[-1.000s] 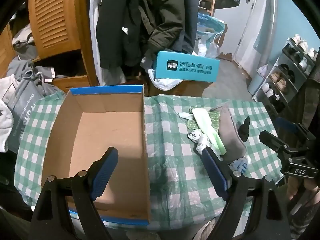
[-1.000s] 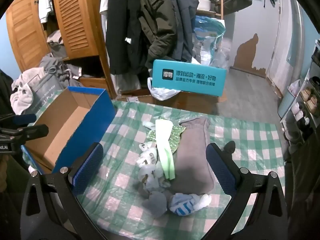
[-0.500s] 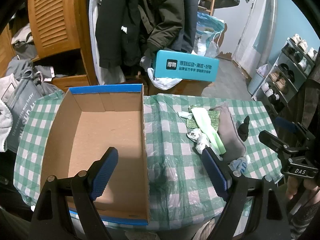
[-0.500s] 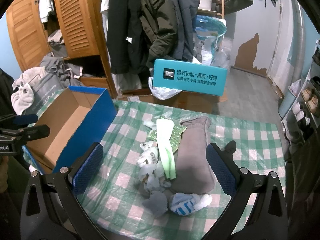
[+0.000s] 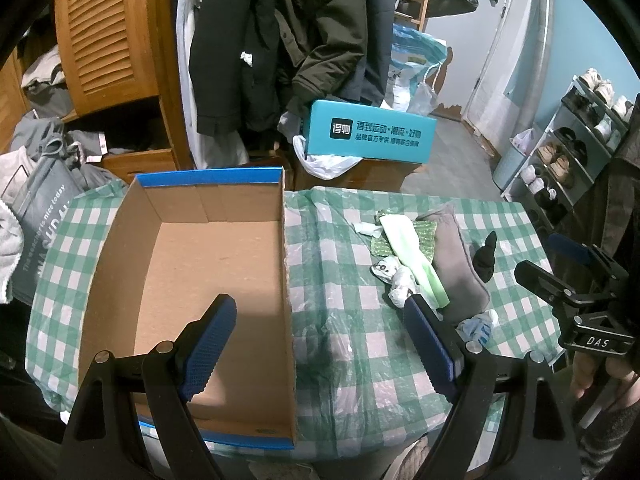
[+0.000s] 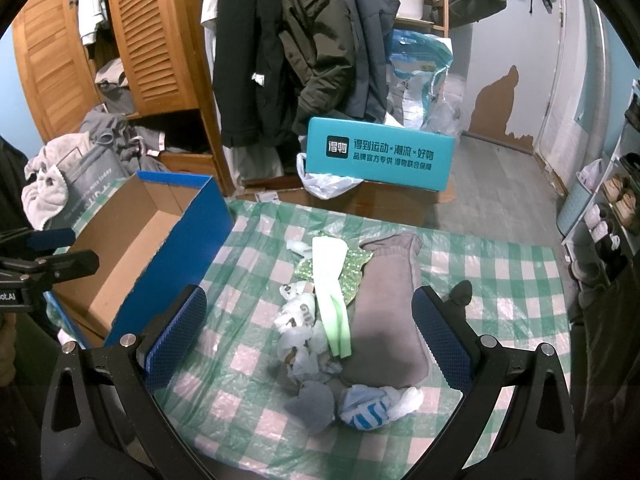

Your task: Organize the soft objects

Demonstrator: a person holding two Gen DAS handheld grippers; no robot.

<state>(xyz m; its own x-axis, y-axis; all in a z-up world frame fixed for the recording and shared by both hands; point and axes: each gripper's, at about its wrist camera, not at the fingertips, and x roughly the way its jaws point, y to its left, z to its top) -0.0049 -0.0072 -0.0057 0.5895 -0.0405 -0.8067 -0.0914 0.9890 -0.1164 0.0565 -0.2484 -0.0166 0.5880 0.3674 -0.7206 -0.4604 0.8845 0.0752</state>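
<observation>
Left view above box, right above socks, sharing tablecloth

Teal carton below hanging coats

Socks lie heaped flat on the checked cloth right of the open cardboard box.

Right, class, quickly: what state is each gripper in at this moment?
Left gripper: open, holding nothing, over the box edge.
Right gripper: open, holding nothing, above the socks.
</observation>
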